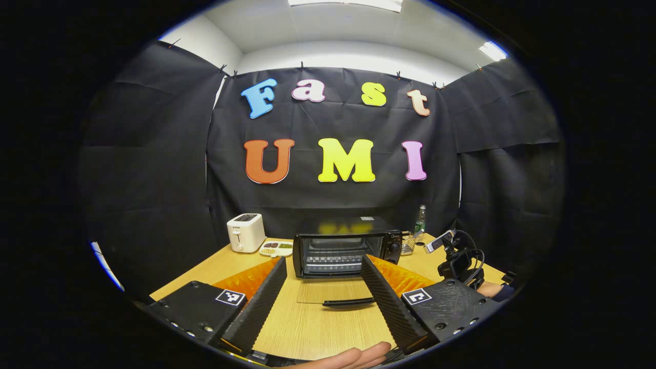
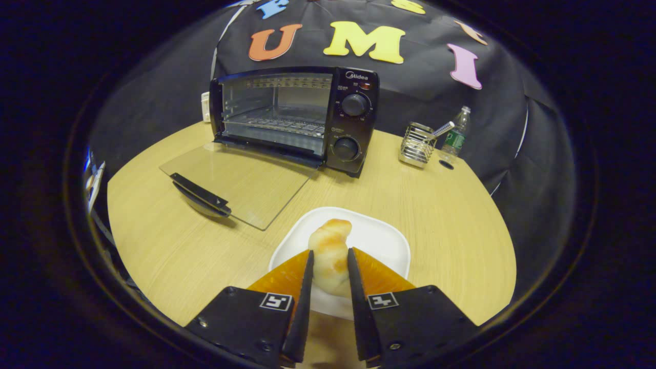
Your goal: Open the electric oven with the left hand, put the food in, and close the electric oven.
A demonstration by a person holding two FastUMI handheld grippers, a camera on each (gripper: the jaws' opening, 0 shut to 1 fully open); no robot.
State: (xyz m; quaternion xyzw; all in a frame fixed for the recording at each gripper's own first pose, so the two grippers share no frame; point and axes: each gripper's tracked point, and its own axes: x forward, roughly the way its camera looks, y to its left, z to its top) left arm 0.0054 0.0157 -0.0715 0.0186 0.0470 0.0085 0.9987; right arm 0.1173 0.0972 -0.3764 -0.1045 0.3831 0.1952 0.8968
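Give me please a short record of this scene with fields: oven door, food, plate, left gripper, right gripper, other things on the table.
oven door: electric oven open, glass door folded down flat over the table
food: croissant between the right gripper's fingers
plate: white plate under the croissant
left gripper: left gripper open, empty, facing the oven
right gripper: right gripper shut on the croissant
other things: toaster, bottle, wire holder
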